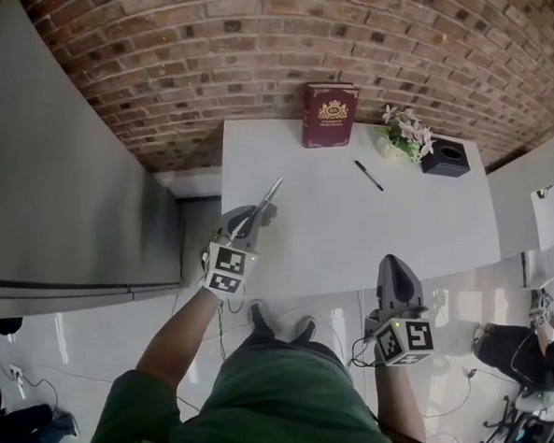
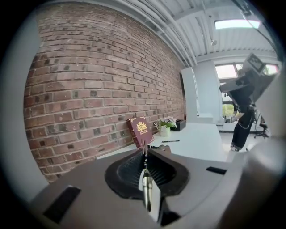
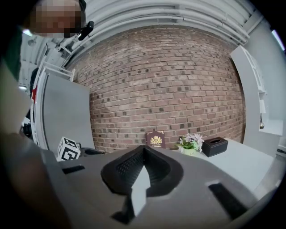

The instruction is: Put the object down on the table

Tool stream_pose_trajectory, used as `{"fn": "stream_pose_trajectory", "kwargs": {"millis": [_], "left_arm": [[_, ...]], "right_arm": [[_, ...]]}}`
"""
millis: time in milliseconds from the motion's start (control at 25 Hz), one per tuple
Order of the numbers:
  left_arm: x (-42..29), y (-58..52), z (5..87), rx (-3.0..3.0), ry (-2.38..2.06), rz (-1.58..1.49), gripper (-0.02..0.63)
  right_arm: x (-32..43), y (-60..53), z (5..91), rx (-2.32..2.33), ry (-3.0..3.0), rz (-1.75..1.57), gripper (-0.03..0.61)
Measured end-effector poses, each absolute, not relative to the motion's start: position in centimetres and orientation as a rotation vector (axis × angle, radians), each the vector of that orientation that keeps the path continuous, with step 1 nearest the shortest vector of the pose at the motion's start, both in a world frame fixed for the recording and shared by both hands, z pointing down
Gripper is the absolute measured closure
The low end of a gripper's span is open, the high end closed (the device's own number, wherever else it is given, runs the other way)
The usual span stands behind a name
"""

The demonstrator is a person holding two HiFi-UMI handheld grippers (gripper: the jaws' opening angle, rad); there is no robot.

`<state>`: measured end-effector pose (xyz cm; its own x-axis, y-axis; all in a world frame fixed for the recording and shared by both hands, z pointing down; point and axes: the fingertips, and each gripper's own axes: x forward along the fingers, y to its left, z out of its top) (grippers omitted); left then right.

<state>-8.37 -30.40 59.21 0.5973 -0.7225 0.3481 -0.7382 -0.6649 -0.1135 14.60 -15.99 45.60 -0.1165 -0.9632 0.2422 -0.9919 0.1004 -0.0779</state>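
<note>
A thin silver pen (image 1: 270,194) sticks out of my left gripper (image 1: 256,212), which is shut on it at the near left corner of the white table (image 1: 351,239); the pen's tip reaches over the table's edge. In the left gripper view the pen (image 2: 146,188) runs along the seam of the closed jaws of the left gripper (image 2: 145,151), pointing toward the brick wall. My right gripper (image 1: 393,266) hangs just in front of the table's near edge. Its jaws meet in the right gripper view, where the right gripper (image 3: 144,147) has nothing between its jaws.
On the far side of the table stand a red book (image 1: 329,115), a small pot of flowers (image 1: 406,135) and a black tissue box (image 1: 446,158); a black pen (image 1: 369,175) lies near them. A tall grey cabinet (image 1: 64,184) fills the left. Another person (image 1: 513,347) is at the right.
</note>
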Motion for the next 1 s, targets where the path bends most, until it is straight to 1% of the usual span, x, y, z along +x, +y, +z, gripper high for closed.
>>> {"fn": "stream_pose_trajectory", "kwargs": {"millis": [240, 600, 1000], "left_arm": [[-7.6, -32.8, 63.8, 2.823, -1.192, 0.758, 0.591], [-5.6, -33.6, 69.5, 2.913, -1.04, 0.993, 0.591], [-4.7, -33.6, 72.8, 2.909, -0.996, 1.086, 0.589]], "right_arm": [[14.6, -15.5, 46.2, 2.028, -2.144, 0.341, 0.575], [15.3, -15.0, 46.2, 2.073, -2.073, 0.369, 0.575], [16.8, -14.3, 47.4, 2.125, -2.013, 0.454, 0.575]]}}
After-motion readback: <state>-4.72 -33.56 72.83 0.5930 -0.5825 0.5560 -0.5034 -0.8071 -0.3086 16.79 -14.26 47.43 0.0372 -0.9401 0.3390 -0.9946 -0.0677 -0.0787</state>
